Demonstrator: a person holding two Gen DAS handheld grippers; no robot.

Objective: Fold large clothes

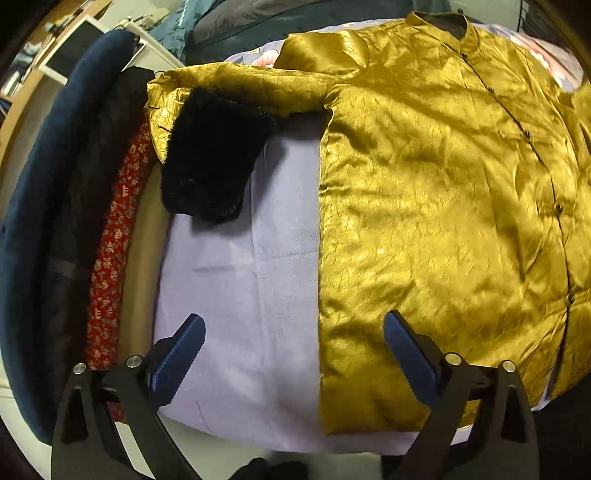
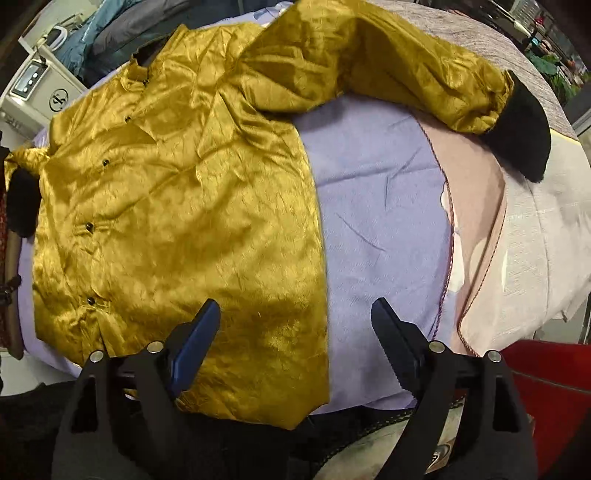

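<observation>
Both our hand-held grippers, left (image 1: pixel 293 341) and right (image 2: pixel 295 326), hang wide and empty over the jacket's (image 1: pixel 443 221) hem; its length runs away toward the collar (image 1: pixel 448 24).

A gold jacket (image 1: pixel 436 206) lies flat on the lilac-sheeted bed (image 1: pixel 236 280).

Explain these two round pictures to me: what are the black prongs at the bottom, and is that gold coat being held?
No robot here: a person carries a two-fingered tool in each hand, with a wide-angle camera on each looking along its fingers. One picture comes from the left tool, the other from the right tool. Both look down on a gold coat with black fur cuffs, buttoned and spread flat on a lilac sheet. Both tools are open above the coat's lower corners, and nothing is held. More clothes lie beside the sheet.
</observation>
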